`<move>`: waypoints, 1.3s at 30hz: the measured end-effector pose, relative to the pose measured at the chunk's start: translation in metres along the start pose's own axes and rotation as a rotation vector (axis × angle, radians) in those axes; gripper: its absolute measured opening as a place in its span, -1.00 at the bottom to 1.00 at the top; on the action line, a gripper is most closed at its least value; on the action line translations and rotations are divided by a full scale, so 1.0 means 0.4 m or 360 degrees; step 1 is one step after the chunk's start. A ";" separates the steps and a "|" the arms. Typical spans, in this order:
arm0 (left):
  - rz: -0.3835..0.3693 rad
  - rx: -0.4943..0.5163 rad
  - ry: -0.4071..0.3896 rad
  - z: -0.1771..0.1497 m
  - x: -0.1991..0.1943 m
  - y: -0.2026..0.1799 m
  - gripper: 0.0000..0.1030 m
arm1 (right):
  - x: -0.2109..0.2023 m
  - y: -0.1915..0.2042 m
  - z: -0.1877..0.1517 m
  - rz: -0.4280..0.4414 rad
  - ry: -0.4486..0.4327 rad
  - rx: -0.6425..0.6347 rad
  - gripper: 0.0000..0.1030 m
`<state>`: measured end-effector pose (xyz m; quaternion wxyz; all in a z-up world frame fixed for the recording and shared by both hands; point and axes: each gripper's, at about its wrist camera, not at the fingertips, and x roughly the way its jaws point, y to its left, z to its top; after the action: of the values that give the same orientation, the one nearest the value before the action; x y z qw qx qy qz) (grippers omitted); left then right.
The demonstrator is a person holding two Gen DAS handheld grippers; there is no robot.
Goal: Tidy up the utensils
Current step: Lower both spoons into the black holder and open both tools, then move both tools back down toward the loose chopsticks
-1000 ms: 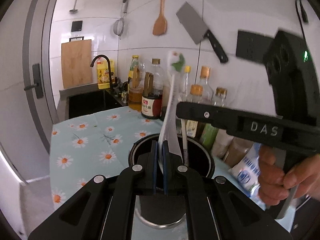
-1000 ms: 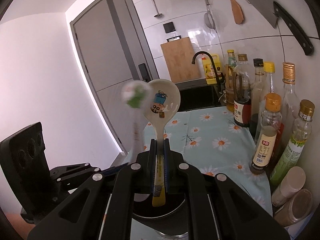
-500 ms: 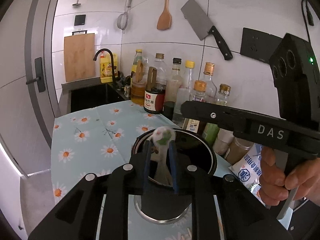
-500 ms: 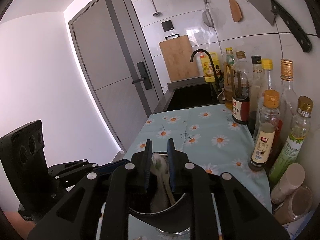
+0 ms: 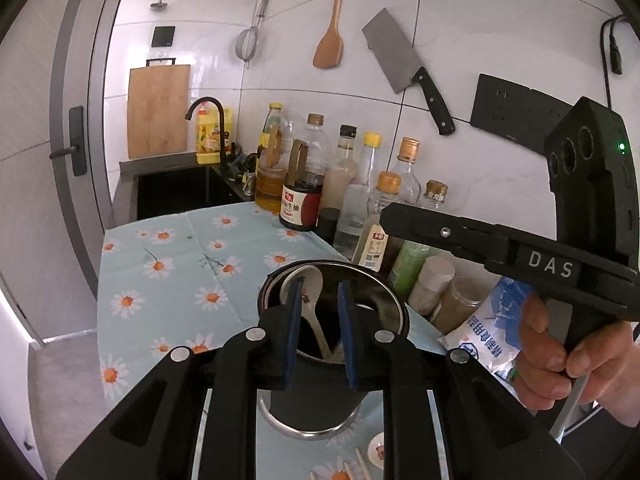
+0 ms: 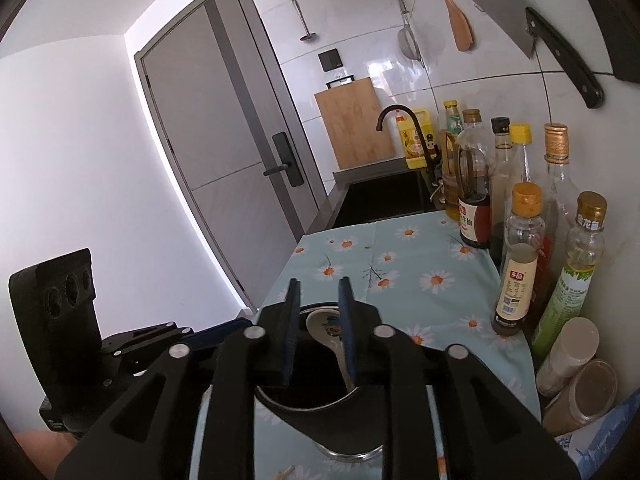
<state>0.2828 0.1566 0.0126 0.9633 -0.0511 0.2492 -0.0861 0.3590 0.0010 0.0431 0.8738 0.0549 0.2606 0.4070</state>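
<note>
In the holder (image 5: 394, 300), a dark round pot with a steel rim near the counter's near edge, two white spoons stand with bowls up. One spoon (image 5: 310, 292) leans against the holder's left wall in the left wrist view; the other spoon (image 6: 330, 326), with a printed figure on its bowl, shows between the fingers in the right wrist view. The left gripper (image 5: 319, 284) hangs over the holder's mouth, jaws parted, gripping nothing; the spoon lies behind its left pad, and whether they touch is hard to tell. The right gripper (image 6: 319, 282) is also over the holder, jaws opening, its pads clear of the spoon between them. A hand (image 5: 560, 356) holds the right gripper's handle at the right. The holder stands on a daisy cloth (image 5: 168, 264) covering the counter. Bottles (image 5: 300, 188) line the cloth's far right edge along the tiled wall. A cleaver (image 5: 404, 68) and a wooden spatula (image 5: 330, 46) hang above them. A sink (image 5: 180, 196) lies beyond the cloth's far edge.
</note>
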 end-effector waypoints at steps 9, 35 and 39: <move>-0.0014 -0.0027 -0.0009 -0.008 -0.070 -0.013 -0.53 | -0.076 0.034 -0.002 -0.0005 -0.0022 -0.0022 -0.55; -0.0055 -0.0215 0.0188 -0.143 -0.220 -0.018 -0.38 | -0.232 0.096 -0.130 -0.0093 0.0220 0.0125 -0.18; -0.0054 -0.0255 0.0267 -0.188 -0.220 -0.012 -0.38 | -0.212 0.075 -0.164 -0.0143 0.0403 0.0235 -0.18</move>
<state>0.1696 0.1645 -0.0109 0.9303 -0.1247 0.3340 -0.0862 0.2605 -0.0495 0.0309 0.8448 0.0555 0.4002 0.3507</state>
